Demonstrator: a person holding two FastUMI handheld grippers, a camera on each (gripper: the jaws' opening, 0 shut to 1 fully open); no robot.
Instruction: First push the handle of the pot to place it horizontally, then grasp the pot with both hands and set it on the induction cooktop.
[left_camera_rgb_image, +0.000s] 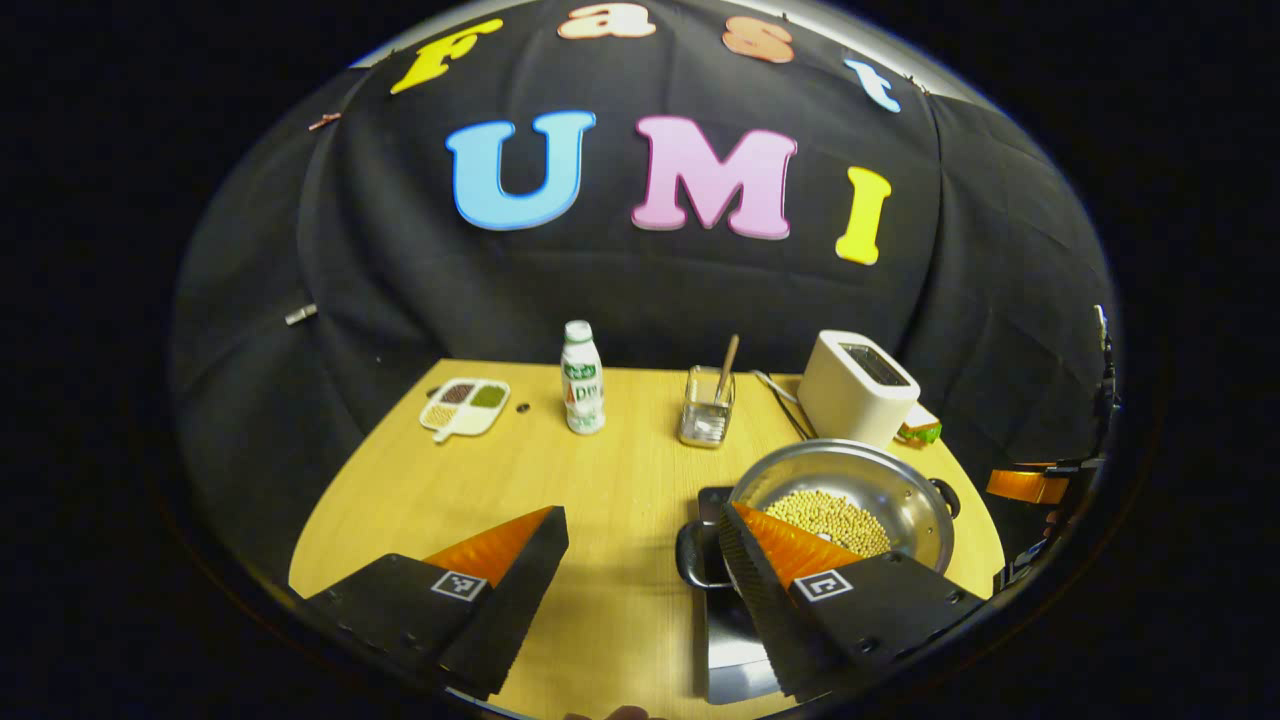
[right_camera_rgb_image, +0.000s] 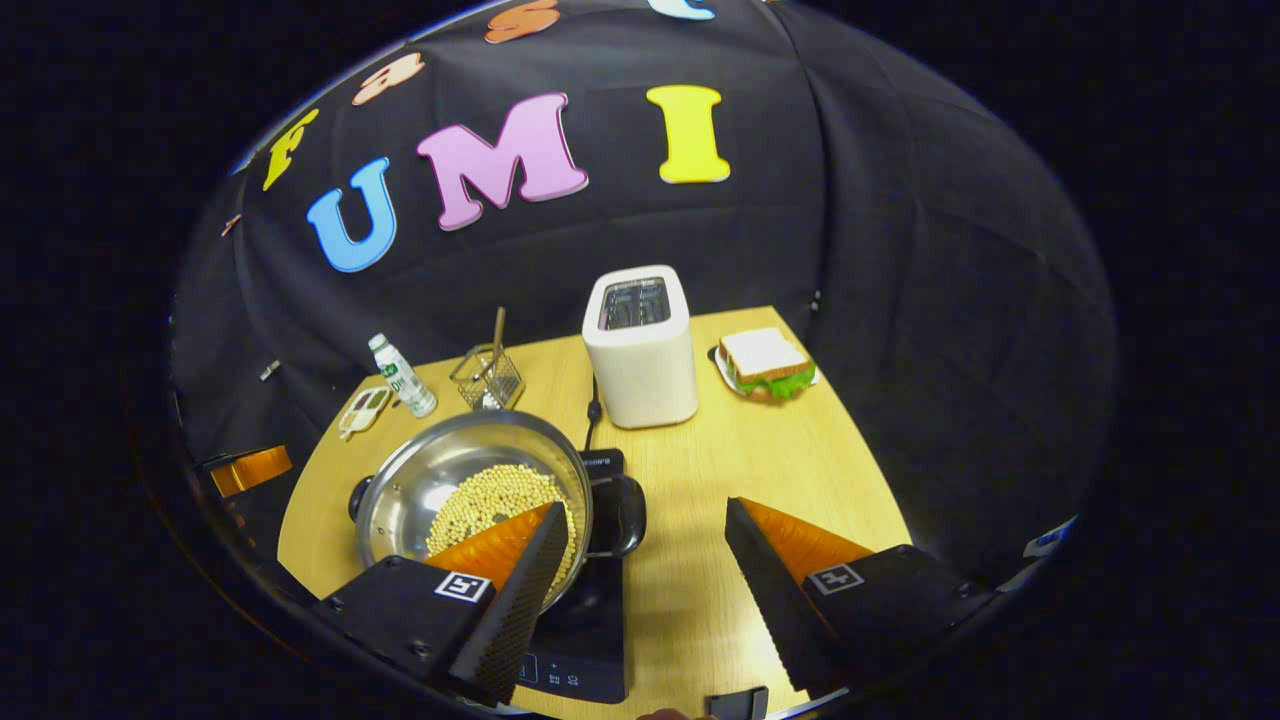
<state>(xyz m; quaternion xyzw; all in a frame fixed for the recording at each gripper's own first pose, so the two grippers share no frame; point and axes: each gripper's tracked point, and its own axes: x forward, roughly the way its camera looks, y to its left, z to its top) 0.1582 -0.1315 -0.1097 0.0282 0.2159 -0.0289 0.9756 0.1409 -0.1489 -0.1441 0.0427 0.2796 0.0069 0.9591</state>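
Note:
A steel pot (left_camera_rgb_image: 850, 480) (right_camera_rgb_image: 440, 480) holding yellow beans rests on the black induction cooktop (left_camera_rgb_image: 735, 655) (right_camera_rgb_image: 590, 630). It has a black loop handle on each side. In the left gripper view my left gripper (left_camera_rgb_image: 642, 515) is open. Its right finger lies over the pot's near handle (left_camera_rgb_image: 700, 555), and the far handle (left_camera_rgb_image: 945, 495) shows behind the rim. In the right gripper view my right gripper (right_camera_rgb_image: 645, 508) is open. The pot's handle (right_camera_rgb_image: 620, 515) sits between its fingers, close to the left finger, which overlaps the pot's rim.
A white toaster (left_camera_rgb_image: 855, 385) (right_camera_rgb_image: 640, 345) stands behind the pot, its cord running to the cooktop. A sandwich on a plate (right_camera_rgb_image: 765, 365) lies at the back right. A bottle (left_camera_rgb_image: 582, 378), a wire basket (left_camera_rgb_image: 707, 410) and a divided dish (left_camera_rgb_image: 465, 405) line the back.

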